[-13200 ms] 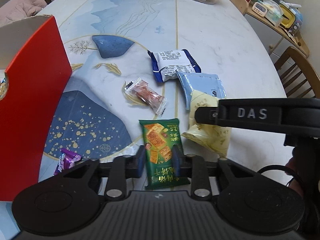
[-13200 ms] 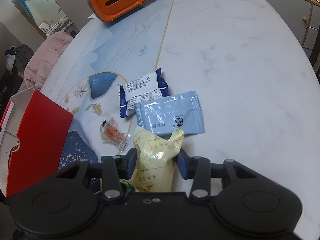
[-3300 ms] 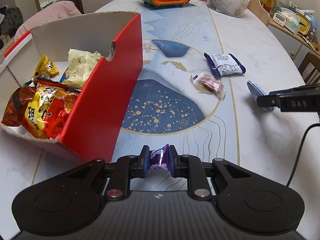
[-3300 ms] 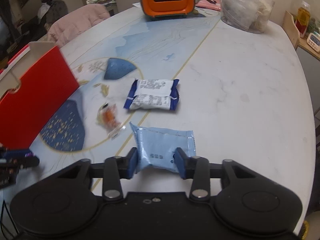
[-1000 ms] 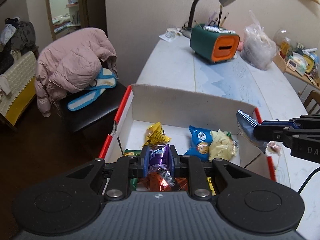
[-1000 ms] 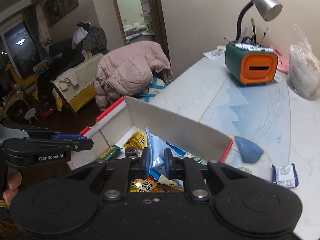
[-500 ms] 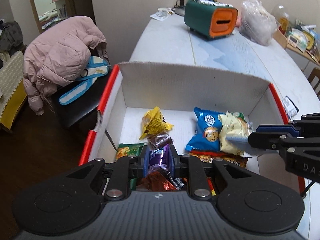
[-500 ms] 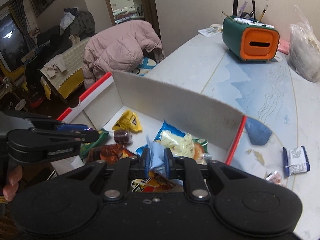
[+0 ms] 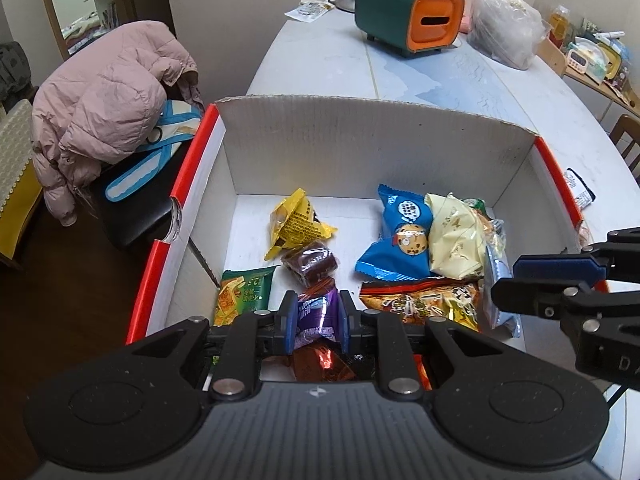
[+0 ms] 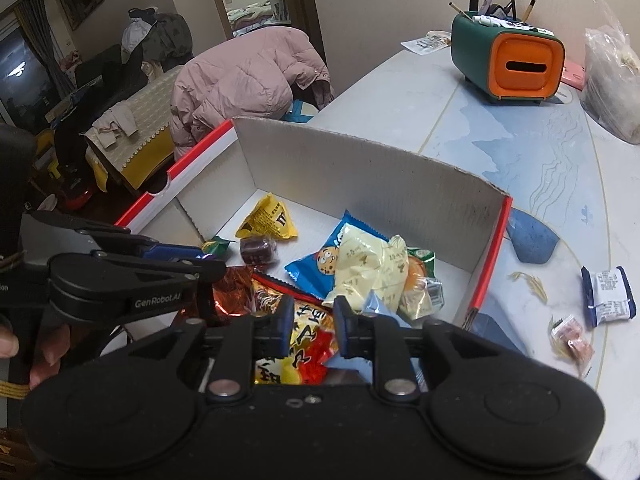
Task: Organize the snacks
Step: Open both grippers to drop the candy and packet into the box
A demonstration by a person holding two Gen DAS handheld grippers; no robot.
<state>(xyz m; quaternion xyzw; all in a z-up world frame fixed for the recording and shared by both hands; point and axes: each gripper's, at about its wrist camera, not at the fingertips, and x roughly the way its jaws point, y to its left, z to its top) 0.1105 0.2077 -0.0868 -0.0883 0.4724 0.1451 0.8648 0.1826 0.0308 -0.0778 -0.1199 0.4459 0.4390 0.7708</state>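
Between the left gripper (image 9: 314, 322) jaws, purple packet (image 9: 316, 316) upright.

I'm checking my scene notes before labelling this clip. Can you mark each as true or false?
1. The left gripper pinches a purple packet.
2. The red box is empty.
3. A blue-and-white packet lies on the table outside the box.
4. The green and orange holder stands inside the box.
1. True: the left gripper is closed on the purple packet, above the box.
2. False: the red box already holds several snacks, among them a yellow packet and a blue cookie packet.
3. True: the blue-and-white packet lies on the table, past the box's red side.
4. False: the green and orange holder stands on the table beyond the box.
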